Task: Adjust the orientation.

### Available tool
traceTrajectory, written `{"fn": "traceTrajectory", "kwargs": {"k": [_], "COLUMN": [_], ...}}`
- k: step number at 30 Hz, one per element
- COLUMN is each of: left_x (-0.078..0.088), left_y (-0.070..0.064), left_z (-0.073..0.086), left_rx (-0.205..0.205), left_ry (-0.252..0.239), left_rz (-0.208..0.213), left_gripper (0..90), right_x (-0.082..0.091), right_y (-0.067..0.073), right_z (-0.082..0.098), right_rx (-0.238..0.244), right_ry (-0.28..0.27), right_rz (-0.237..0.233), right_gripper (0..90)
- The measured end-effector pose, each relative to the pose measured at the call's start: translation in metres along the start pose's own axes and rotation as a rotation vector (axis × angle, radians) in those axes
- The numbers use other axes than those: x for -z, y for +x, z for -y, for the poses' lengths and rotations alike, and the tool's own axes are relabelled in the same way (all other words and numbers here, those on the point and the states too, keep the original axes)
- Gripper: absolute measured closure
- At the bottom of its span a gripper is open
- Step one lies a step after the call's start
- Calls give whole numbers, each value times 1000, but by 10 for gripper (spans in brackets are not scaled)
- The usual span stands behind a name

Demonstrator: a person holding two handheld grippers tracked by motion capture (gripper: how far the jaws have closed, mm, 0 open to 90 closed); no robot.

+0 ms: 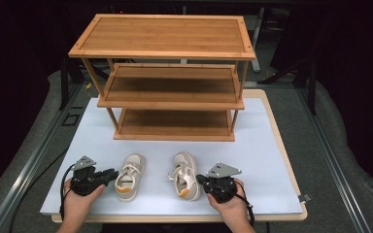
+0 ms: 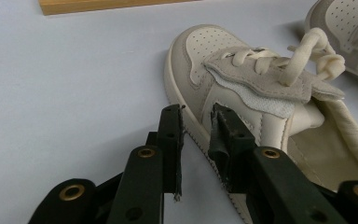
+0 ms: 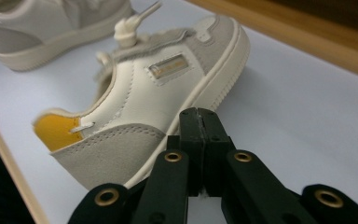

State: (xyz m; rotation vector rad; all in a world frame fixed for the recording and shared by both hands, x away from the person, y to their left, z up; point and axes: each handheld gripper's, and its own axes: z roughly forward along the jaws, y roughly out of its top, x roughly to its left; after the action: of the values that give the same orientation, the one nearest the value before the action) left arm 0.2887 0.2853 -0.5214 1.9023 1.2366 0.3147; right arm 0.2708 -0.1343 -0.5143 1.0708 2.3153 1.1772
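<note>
Two small cream-and-grey children's sneakers with mustard-yellow heel patches sit side by side on the white tabletop mat point(image 1: 272, 145), toes pointing toward the three-tier bamboo shoe rack point(image 1: 165, 73), which stands well apart from them at the far side of the mat. All three shelves of the rack are bare, so the work of shelving the pair appears barely begun: neither shoe is lifted, and both rest flat on their soles.

At the near edge, the left gripper point(image 1: 110, 174) lies level beside the left sneaker point(image 1: 130, 175). In the left gripper view its jaws stand partly apart and straddle the shoe's outer side wall near the sole, one jaw outside on the mat, the other against the cream leather panel point(image 2: 256, 123); the pads do not look clamped. The knotted lace point(image 2: 317, 56) flops over the grey strap above them.

The right gripper point(image 1: 200, 180) sits just behind the right sneaker point(image 1: 184, 175), near its heel. In the right gripper view its two black jaws are pressed together with nothing between them, their tips close to the sole edge of that shoe point(image 3: 144, 93), though contact cannot be confirmed.

Judging from this, what remains is nearly everything: securing a grip on each sneaker, carrying it across the mat and setting it on a shelf.
</note>
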Motion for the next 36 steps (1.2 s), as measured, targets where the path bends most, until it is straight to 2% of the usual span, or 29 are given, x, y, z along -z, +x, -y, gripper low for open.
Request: {"fn": "traceTrajectory", "kwargs": {"k": [3, 4, 5, 8, 9, 11, 12, 16, 17, 18, 19, 20, 21, 22, 23, 24, 25, 26, 27, 29, 30, 32, 36], "left_x": [0, 0, -1, 0, 0, 2, 3, 8, 12, 12, 15, 15, 16, 18, 18, 19, 20, 20, 21, 19, 18, 15, 5], "left_y": [0, 0, 0, 0, 0, 0, 0, -2, -4, -4, -6, -6, -8, -10, -10, -11, -11, -11, -12, -14, -15, -17, -22], "left_z": [0, 0, 0, 0, 0, 1, 1, 0, -1, -1, -2, -2, -2, -2, -2, -2, -2, -2, -3, -2, -2, -2, -1], "left_rx": [3, 3, 6, 7, 7, 10, 12, 21, 24, 24, 28, 28, 28, 17, 17, 14, 17, 19, 12, 13, 5, 1, -21], "left_ry": [2, 2, 2, -2, -3, -7, -15, -27, -47, -47, -62, -62, -70, -74, -74, -77, -82, -79, -67, -62, -55, -50, -25], "left_rz": [6, 6, 9, 7, 7, 5, 5, 8, 13, 13, 17, 17, 17, 11, 11, 14, 27, 40, 52, 67, 71, 77, 78], "left_gripper": [729, 729, 729, 726, 723, 718, 705, 669, 634, 614, 596, 584, 584, 565, 553, 553, 533, 515, 503, 496, 493, 493, 502], "right_x": [-7, -7, -12, -13, -12, -11, -9, -4, -1, -1, 4, 4, 6, 12, 12, 12, 14, 15, 15, 13, 12, 9, 0], "right_y": [-13, -13, -19, -22, -21, -19, -18, -16, -15, -15, -13, -13, -12, -8, -8, -8, -5, -3, -1, 0, 0, 1, 1], "right_z": [8, 8, 13, 13, 12, 12, 11, 11, 10, 10, 8, 8, 7, 4, 4, 4, 3, 2, 1, 0, 0, 1, 2], "right_rx": [-41, -41, -69, -98, -91, -90, -78, -94, -106, -106, -118, -118, -120, -117, -121, -121, -123, -122, -124, -121, -124, -128, -138], "right_ry": [67, 67, 108, 115, 112, 111, 97, 73, 46, 46, 3, 3, -19, -40, -86, -86, -89, -96, -121, -127, -120, -114, -94], "right_rz": [-20, -20, -30, -55, -31, -22, 14, 35, 43, 43, 59, 59, 55, 98, 33, 33, 66, 68, 55, 51, 33, 33, 4], "right_gripper": [872, 872, 846, 824, 795, 769, 704, 642, 611, 611, 586, 586, 580, 567, 560, 560, 550, 540, 523, 517, 516, 515, 518]}}
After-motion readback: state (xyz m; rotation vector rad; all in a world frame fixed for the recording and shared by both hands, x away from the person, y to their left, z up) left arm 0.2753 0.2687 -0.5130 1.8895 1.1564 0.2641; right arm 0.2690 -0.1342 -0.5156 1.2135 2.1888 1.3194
